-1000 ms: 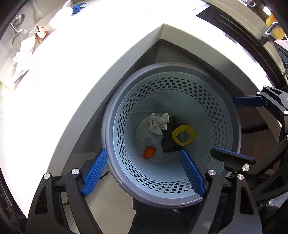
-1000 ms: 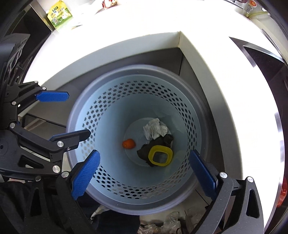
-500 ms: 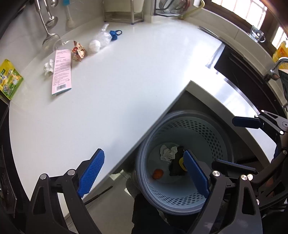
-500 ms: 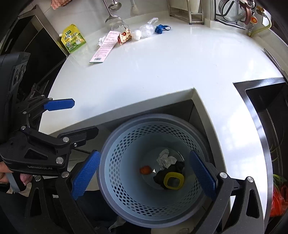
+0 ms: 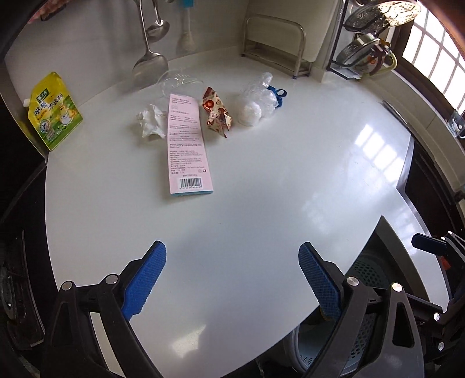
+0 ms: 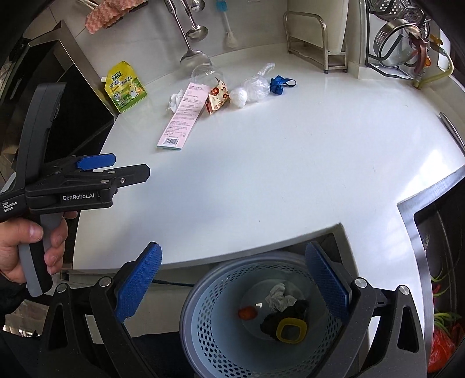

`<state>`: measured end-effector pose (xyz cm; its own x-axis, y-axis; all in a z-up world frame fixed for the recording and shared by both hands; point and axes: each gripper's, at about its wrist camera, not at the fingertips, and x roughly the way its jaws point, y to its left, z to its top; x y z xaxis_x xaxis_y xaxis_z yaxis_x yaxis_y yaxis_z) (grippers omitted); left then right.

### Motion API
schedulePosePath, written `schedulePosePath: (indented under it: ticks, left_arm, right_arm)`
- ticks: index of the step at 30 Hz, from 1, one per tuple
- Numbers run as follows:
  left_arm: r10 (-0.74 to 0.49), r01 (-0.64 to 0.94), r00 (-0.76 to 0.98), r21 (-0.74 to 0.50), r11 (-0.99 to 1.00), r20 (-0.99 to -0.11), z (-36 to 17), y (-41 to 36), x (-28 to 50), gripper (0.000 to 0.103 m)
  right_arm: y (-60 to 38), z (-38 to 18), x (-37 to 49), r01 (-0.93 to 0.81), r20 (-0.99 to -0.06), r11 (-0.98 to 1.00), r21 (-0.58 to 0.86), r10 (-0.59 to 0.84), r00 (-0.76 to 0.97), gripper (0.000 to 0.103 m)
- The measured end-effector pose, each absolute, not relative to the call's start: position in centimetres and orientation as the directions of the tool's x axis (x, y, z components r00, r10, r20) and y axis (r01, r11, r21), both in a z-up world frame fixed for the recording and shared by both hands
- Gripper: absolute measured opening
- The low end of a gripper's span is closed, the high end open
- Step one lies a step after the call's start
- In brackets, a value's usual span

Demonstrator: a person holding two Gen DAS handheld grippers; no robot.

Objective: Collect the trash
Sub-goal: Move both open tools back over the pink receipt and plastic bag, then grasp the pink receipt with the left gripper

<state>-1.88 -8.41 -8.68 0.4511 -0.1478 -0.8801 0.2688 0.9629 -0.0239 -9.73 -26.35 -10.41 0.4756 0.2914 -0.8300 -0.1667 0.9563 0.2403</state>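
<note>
1. A yellow-green seasoning pouch leans at the white countertop's left edge.
2. Ladles hang on the back wall.
3. A metal rack stands behind.
4. Steel strainers sit far right.

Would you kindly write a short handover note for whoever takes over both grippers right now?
Left gripper: jaws open, just been widening, nothing between them, over the bare counter.
Right gripper: open and empty, above the bin.
Done: the bin, below the counter edge, holds a crumpled tissue, a small orange piece, a dark wad and a yellow ring.
Left, all at the far side of the counter: white tissue, pink box, snack wrapper, clear bag with a white ball, blue scrap, clear plastic piece.
</note>
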Motion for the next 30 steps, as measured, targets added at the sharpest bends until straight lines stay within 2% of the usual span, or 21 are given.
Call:
schedulePosePath:
  ticks: [13,25,27,30]
  left_arm:
    - [-0.125,0.239,0.429,-0.021,0.971,-0.895,-11.7,-5.5,7.2,0.091]
    - [-0.14,0.269,0.388,-0.033,0.962,-0.911,-14.0,-6.1,12.0,0.09]
    - [-0.143,0.276,0.379,-0.035,0.96,-0.914,-14.3,-6.2,12.4,0.087]
    - [-0.15,0.292,0.341,-0.047,0.955,-0.928,-15.2,-6.3,12.9,0.072]
  right_arm:
    - [-24.2,-10.2,-4.5,-0.142,-0.839,0.965,0.221,0.263,0.477,0.094]
    - [-23.7,-10.9,-0.7,-0.098,-0.847,0.974,0.204,0.226,0.481,0.094]
    - [-23.9,-11.1,0.4,-0.085,-0.846,0.974,0.208,0.223,0.484,0.094]
    - [-24.3,-10.9,2.0,-0.07,-0.842,0.975,0.212,0.219,0.493,0.094]
